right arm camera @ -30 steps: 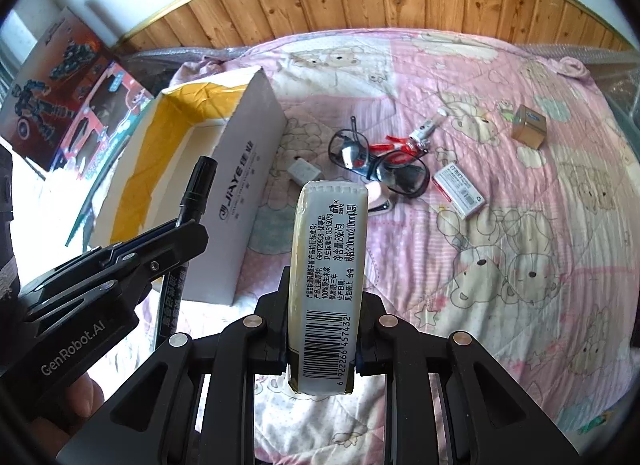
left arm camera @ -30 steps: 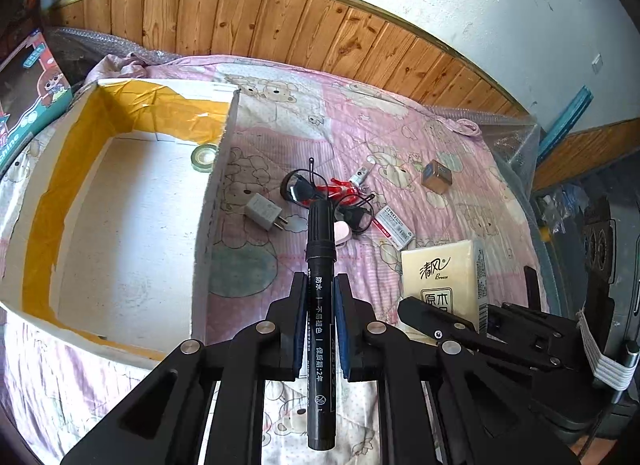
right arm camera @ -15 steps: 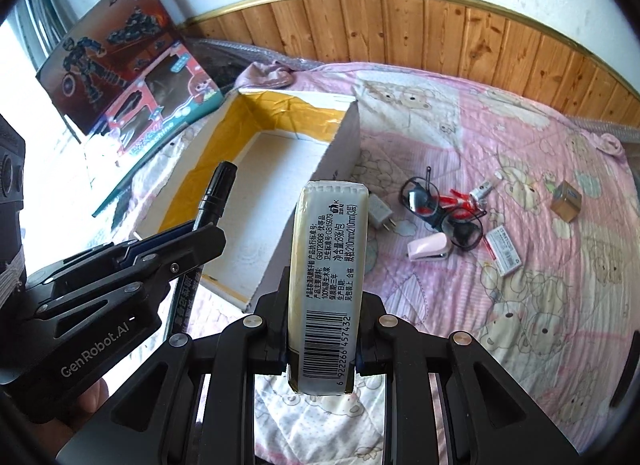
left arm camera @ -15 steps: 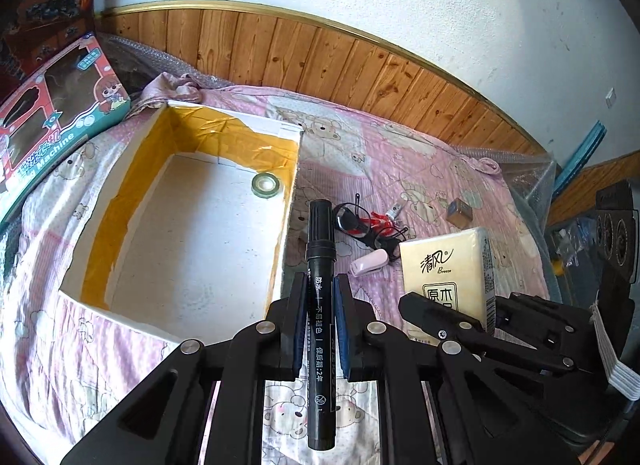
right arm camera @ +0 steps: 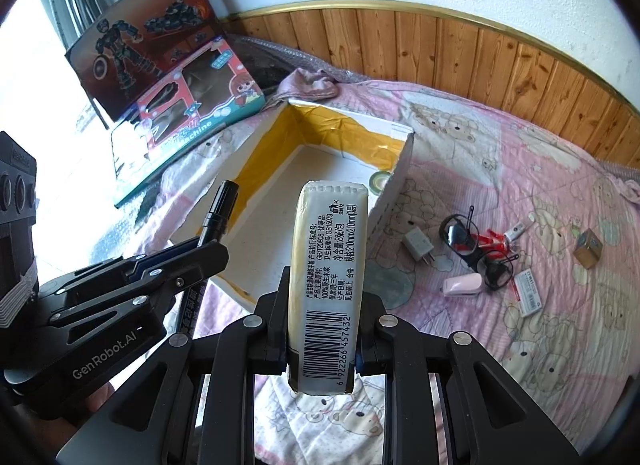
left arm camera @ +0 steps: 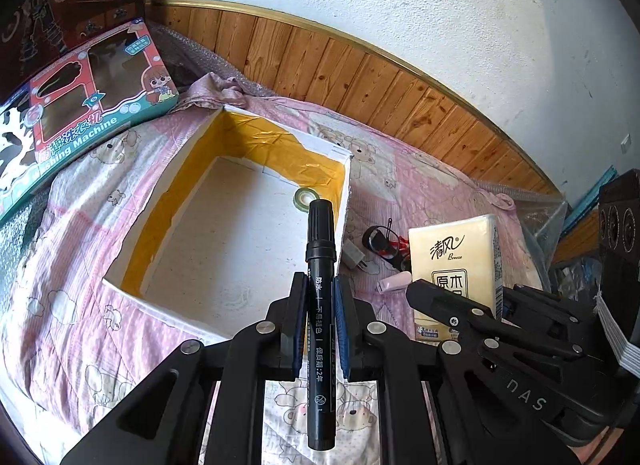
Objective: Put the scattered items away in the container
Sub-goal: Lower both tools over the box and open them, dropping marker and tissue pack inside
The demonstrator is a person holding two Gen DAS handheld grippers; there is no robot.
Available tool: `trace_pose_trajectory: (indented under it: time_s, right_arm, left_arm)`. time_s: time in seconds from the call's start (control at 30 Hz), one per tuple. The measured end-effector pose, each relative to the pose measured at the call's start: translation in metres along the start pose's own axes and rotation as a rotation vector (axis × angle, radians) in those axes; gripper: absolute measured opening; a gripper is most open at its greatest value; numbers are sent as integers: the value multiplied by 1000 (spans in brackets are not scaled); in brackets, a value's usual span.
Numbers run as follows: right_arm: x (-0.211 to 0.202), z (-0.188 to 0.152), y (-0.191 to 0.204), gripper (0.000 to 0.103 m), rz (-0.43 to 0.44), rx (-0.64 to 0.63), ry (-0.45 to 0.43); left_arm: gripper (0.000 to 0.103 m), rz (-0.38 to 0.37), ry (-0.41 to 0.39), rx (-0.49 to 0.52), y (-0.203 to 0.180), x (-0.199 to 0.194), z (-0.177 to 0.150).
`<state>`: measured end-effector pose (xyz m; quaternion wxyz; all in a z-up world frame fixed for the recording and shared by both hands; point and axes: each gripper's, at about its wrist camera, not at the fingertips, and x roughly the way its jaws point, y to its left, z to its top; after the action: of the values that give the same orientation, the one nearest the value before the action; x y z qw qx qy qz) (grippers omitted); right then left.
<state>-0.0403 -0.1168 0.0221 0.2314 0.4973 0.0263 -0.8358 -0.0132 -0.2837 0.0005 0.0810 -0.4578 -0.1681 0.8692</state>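
Marker and tissues over box

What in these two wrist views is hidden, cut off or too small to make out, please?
- Box near-right corner: left wrist view, hidden behind the marker and left gripper.
- Tissue pack bottom: left wrist view, covered by the right gripper.
- Small flat packet print: right wrist view, too small to read.
- Tape roll: right wrist view, partly behind the box wall.
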Motion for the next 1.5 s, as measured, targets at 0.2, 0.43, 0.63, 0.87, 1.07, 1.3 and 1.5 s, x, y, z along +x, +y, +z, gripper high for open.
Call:
trace_pose_trajectory:
  time_s: [0.2,0.43,0.63,0.87,1.07,1.3,1.5]
  right_arm:
    - [5,11,10,23,27,-17,4]
    - [17,28,15,23,49,-18,14]
    - [30,46,14,23,46,-7,15]
    - [49,65,6,24,40,6,25]
    - [70,77,-1,24,43,5,53]
    - [90,89,-6,24,44,2,75]
    - [104,97,-12,24,39,6,86]
  left_arm:
    - [14,10,-14,-33,13,-6,9]
    - [14,18,-35,-62,26,-8,28]
    - [14,30,-28,-50,28,3,44]
    - [14,76,6,-4,25,30,69]
    - [14,153,70,33,31,64,86]
    - [14,180,117,62,32,88,97]
    - [14,181,131,71,32,102,108]
